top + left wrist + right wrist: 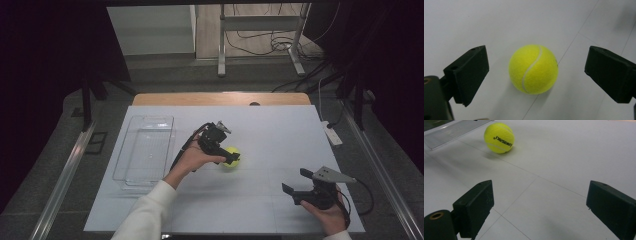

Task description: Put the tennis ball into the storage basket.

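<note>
A yellow tennis ball (233,163) lies on the white table sheet (260,135), near its middle. My left gripper (230,155) hangs right over the ball, pointing down at it. In the left gripper view the ball (533,68) rests on the sheet between the two black jaws, with a wide gap on either side; my left gripper (536,73) is open. My right gripper (296,181) is held low near the front right of the sheet, open, with nothing between its jaws (541,205). From there the ball (499,138) sits well ahead, at the upper left.
A clear plastic tray (145,150) stands on the left part of the sheet; its edge (449,130) is just behind the ball in the right gripper view. A white power strip (332,134) lies off the sheet's right edge. Beyond the table are a metal stand and cables.
</note>
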Demonstrator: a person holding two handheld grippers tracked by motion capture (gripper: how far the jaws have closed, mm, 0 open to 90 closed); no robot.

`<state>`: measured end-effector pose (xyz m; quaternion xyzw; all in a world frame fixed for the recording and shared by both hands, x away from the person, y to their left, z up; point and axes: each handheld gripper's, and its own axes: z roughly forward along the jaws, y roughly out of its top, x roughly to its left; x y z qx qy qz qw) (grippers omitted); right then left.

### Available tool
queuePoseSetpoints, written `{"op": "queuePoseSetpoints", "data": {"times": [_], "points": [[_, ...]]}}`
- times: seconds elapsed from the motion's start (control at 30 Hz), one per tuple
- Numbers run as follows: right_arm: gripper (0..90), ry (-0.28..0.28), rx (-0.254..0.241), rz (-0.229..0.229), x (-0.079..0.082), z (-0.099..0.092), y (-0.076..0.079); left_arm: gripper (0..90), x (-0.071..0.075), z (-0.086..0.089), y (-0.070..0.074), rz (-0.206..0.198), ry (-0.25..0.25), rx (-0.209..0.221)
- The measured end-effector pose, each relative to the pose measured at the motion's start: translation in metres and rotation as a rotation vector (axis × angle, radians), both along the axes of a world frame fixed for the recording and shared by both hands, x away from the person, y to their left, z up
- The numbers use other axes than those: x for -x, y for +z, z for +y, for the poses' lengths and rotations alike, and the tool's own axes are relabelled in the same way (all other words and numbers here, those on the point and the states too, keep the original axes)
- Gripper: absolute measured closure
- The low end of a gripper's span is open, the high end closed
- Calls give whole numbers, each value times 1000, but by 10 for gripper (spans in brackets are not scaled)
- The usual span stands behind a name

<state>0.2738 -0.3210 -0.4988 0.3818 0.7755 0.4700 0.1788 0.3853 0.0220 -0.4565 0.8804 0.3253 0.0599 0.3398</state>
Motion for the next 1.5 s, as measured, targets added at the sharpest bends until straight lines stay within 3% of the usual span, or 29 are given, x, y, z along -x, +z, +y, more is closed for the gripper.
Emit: {"op": "queuePoseSetpoints", "data": {"times": [0.5,1.37,1.5], "points": [[78,0,1,0,0,0,0,48,-12,-12,-19,49,1,-48],[78,1,1,0,0,0,0,87,-13,-21,-36,94,-17,-82],[78,0,3,1,0,-1,0,121,-15,-21,-40,106,-15,-119]]}}
